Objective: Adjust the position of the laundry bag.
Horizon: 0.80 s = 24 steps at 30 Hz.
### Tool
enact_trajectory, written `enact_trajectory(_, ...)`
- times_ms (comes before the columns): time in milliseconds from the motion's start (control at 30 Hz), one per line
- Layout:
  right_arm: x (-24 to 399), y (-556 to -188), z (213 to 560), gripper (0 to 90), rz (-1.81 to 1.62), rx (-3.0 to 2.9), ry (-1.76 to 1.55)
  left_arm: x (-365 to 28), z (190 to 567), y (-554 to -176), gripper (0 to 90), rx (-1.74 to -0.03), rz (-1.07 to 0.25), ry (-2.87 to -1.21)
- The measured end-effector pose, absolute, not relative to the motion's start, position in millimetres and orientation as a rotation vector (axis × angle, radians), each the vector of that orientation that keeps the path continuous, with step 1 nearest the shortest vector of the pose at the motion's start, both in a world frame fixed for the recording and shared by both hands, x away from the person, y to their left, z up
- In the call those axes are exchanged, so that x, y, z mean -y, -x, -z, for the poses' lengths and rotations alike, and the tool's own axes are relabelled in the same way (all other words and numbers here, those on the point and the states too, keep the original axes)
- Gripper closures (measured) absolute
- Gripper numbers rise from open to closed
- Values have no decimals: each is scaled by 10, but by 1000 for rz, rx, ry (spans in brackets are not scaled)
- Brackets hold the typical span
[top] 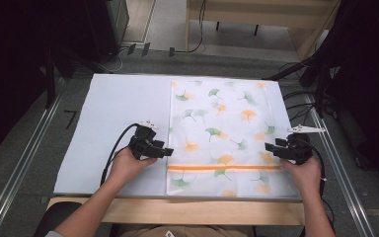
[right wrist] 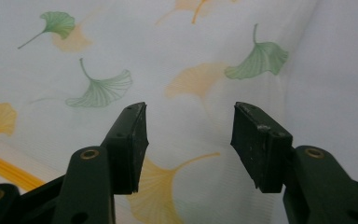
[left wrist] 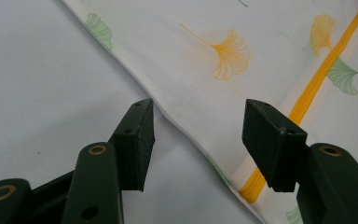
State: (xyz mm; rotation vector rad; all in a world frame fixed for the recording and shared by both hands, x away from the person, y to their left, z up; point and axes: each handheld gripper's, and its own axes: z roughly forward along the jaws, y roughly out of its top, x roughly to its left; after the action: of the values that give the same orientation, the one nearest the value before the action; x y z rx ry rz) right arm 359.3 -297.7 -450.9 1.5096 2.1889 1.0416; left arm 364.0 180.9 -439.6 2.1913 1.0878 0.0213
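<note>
A white cloth bag (top: 222,128) printed with green and orange ginkgo leaves lies flat on the right half of the white mat (top: 118,108). An orange zipper (top: 224,168) runs across it near the front edge. My left gripper (top: 168,152) is at the bag's left edge, just above the zipper's end. In the left gripper view its jaws (left wrist: 198,123) are open, straddling the bag's edge (left wrist: 261,42) beside the zipper (left wrist: 317,79). My right gripper (top: 269,148) is at the bag's right edge, open over the printed fabric (right wrist: 191,46), nothing pinched (right wrist: 189,126).
The mat's left half is bare. A wooden table edge (top: 177,210) runs along the front. Metal rails (top: 24,158) flank the table, and cables (top: 301,98) and dark equipment stand at the right and back.
</note>
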Motion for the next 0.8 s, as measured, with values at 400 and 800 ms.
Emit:
enact_trajectory(400,3137,-3691,4598,427,-993,-2145,-1572,-1715,4528,-3692,447,-1137,-30,-2202)
enact_trajectory(800,3048,-3824,4740,448,-918,-2203,-1593,-1603,4565,-3717,565,-1138,-36,-2167)
